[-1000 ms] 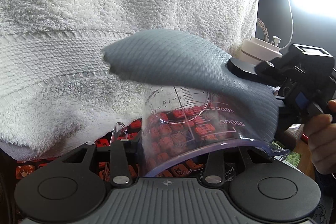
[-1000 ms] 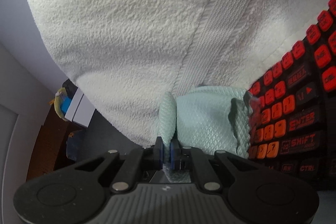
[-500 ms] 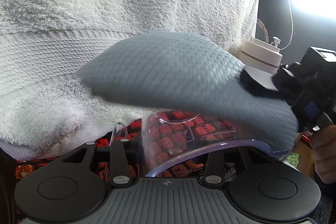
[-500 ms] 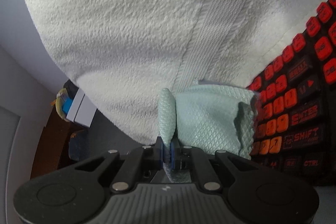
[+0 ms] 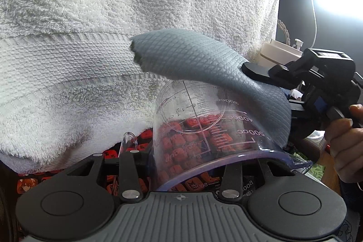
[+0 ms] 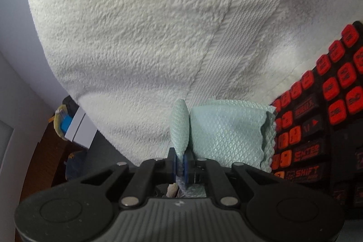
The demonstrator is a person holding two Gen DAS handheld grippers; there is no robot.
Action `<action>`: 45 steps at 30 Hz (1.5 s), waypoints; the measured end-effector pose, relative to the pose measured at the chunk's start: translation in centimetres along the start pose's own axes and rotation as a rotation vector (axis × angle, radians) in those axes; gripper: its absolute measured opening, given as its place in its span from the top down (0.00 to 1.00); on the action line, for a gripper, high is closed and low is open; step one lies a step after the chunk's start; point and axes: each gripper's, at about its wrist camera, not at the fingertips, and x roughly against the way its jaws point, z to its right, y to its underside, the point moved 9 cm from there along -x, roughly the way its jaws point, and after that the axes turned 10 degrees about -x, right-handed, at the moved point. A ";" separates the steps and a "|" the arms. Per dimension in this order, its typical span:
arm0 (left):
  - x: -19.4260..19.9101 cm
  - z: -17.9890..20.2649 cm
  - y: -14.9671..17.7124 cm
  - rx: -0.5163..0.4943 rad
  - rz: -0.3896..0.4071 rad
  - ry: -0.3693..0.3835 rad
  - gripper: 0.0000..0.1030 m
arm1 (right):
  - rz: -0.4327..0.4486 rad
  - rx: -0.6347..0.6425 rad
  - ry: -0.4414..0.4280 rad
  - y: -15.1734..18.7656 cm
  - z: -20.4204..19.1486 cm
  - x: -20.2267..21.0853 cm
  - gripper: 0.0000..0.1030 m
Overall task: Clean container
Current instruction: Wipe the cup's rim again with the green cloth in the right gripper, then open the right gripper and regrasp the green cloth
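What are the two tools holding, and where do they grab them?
The right tool pinches the green cloth at a bunched fold. The left tool holds the clear measuring cup near its rim, it seems.

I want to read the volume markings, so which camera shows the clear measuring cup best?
The left wrist view. The measuring cup lies on its side there, close up, its 300cc to 500cc scale legible, with the cleaning cloth draped over it. The right wrist view shows none of the cup, only cloth, towel and keyboard.
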 end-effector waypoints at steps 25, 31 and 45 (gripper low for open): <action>0.2 -0.2 0.2 0.003 0.002 0.003 0.61 | -0.001 0.165 -0.018 0.2 -2.6 0.6 0.36; 0.2 -0.2 0.1 0.003 0.002 0.003 0.61 | 0.034 0.253 0.060 -0.1 -3.7 0.9 0.28; -0.1 0.1 -0.1 0.011 0.006 0.009 0.61 | 0.005 0.428 0.313 1.0 -4.8 -2.6 0.87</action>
